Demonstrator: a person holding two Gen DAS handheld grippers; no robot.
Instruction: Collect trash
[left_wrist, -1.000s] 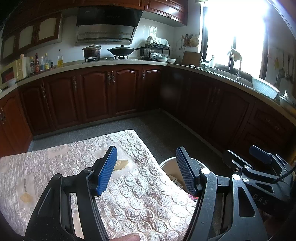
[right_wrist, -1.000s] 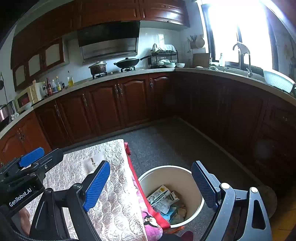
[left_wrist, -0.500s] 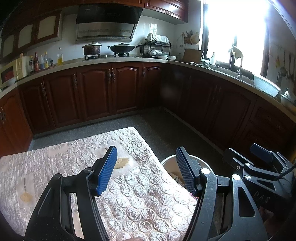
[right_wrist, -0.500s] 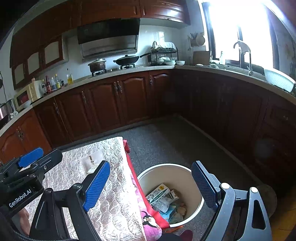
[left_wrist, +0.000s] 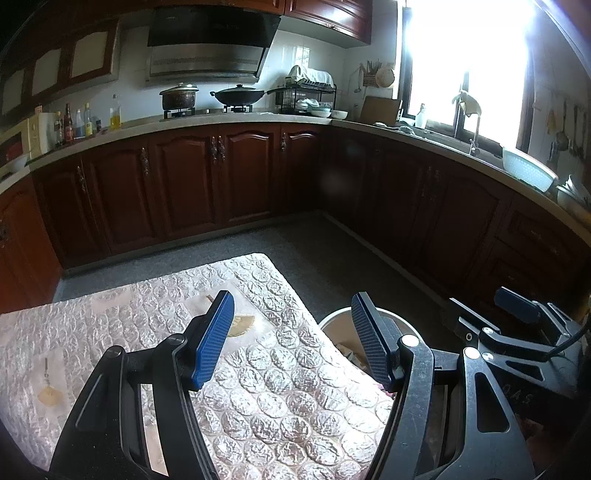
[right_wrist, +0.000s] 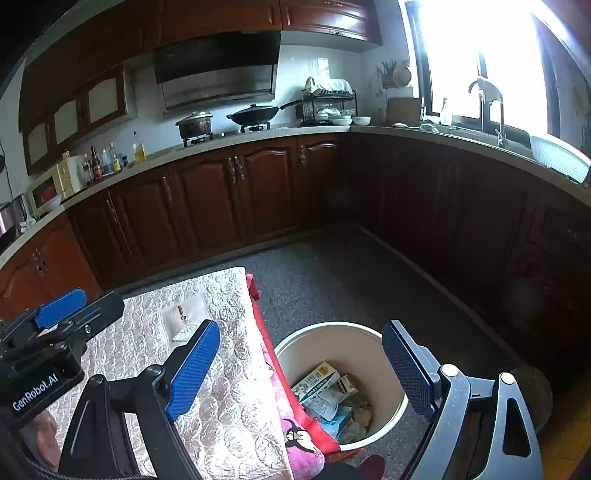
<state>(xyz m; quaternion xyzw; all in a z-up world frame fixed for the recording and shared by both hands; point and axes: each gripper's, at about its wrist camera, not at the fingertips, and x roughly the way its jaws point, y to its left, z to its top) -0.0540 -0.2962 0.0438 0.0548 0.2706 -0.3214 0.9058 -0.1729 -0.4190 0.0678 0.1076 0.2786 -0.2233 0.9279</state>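
Observation:
A round cream trash bin (right_wrist: 354, 339) stands on the floor beside the table; it holds crumpled wrappers and a small carton (right_wrist: 321, 384). Its rim also shows in the left wrist view (left_wrist: 332, 321). My right gripper (right_wrist: 299, 373) is open and empty above the bin and the table's right edge. My left gripper (left_wrist: 291, 339) is open and empty above the table (left_wrist: 280, 398), which has a shiny embossed cover. The right gripper's body shows at the right of the left wrist view (left_wrist: 517, 332).
A pink and red cloth (right_wrist: 295, 424) hangs off the table edge next to the bin. Dark wood cabinets (left_wrist: 221, 177) ring the room. The counter holds a pot, a wok (left_wrist: 238, 96), bottles and a dish rack. Grey floor lies beyond the table.
Both grippers stay open and nearly still. The views have shifted slightly; the table and bin sit a little lower in frame.

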